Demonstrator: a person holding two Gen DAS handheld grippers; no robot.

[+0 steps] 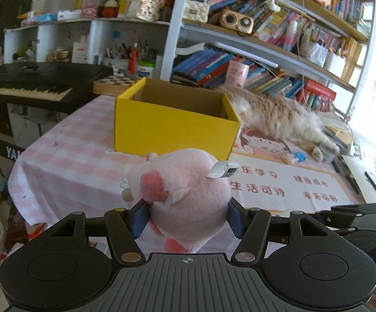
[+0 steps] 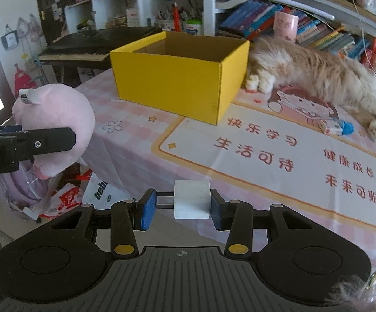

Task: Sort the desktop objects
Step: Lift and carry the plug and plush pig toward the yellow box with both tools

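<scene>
My left gripper (image 1: 188, 219) is shut on a pink plush toy (image 1: 185, 195) with a white tag, held in the air short of the table's near left corner. In the right wrist view the plush (image 2: 55, 114) hangs at the left, with one black finger (image 2: 53, 137) across it. My right gripper (image 2: 181, 212) is shut on a white cube-shaped plug (image 2: 192, 199); its two prongs press on the left pad. An open yellow cardboard box (image 1: 172, 127) (image 2: 177, 78) stands ahead on the pink checked tablecloth (image 1: 71, 156).
A fluffy ginger cat (image 2: 317, 72) (image 1: 279, 114) lies right of the box, paws against it. A small blue and white object (image 2: 336, 127) rests on the printed mat (image 2: 291, 156). A keyboard piano (image 1: 32, 83) stands at left; bookshelves (image 1: 266, 39) behind; bags (image 2: 66, 197) on the floor.
</scene>
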